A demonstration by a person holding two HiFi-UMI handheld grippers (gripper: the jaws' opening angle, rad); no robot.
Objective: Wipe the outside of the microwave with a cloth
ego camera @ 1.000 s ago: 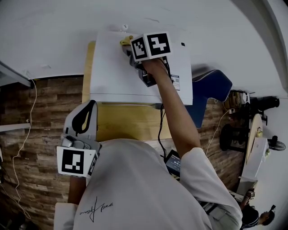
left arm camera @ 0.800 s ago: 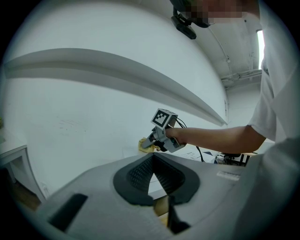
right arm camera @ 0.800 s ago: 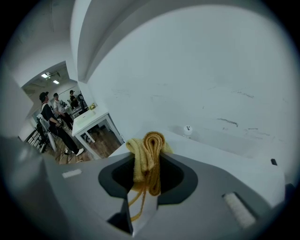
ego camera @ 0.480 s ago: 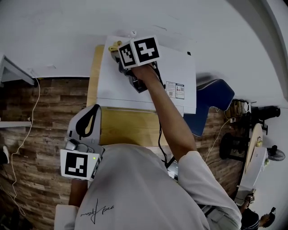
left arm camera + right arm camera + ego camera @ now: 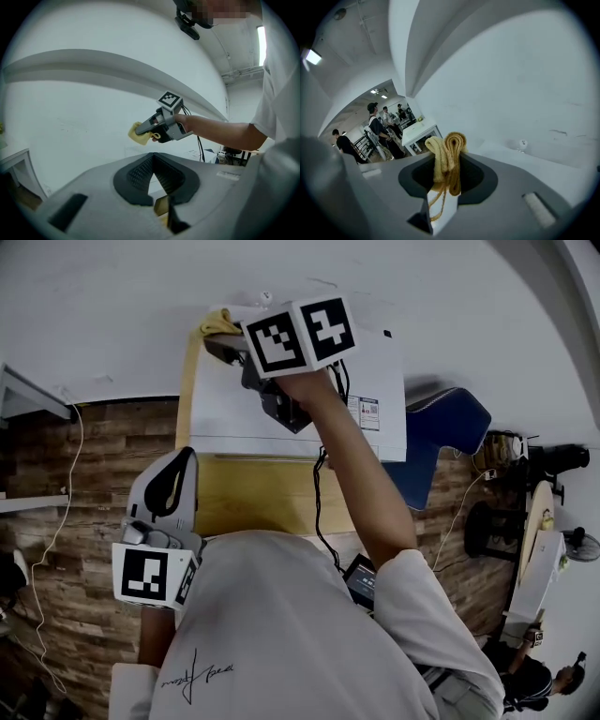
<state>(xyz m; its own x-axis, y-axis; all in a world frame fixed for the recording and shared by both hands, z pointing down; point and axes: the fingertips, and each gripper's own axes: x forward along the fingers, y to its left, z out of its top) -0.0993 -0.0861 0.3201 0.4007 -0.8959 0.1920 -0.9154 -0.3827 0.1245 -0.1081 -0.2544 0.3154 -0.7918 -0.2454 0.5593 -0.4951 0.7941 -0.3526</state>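
Right tool point(image 5: 444, 192): clamped on the cloth point(image 5: 447, 154), held at the microwave's point(image 5: 375, 371) back-left top corner for wiping.
Left tool point(image 5: 159, 201): I park it low, jaws together, unneeded.

A plain white wall point(image 5: 112, 296) backs a light wooden desk point(image 5: 253, 498). Dark wood planks cover the floor point(image 5: 84, 484), a blue chair point(image 5: 441, 432) stands right of the desk, and a strip light point(image 5: 261, 40) glows overhead.

- Right gripper point(image 5: 228, 346): arm stretched out towards 12 o'clock, jaws clamped on the cloth point(image 5: 449, 157).
- Left gripper point(image 5: 173, 486): held at 8 o'clock beside the torso, jaws pressed together, pointing towards 12 o'clock.
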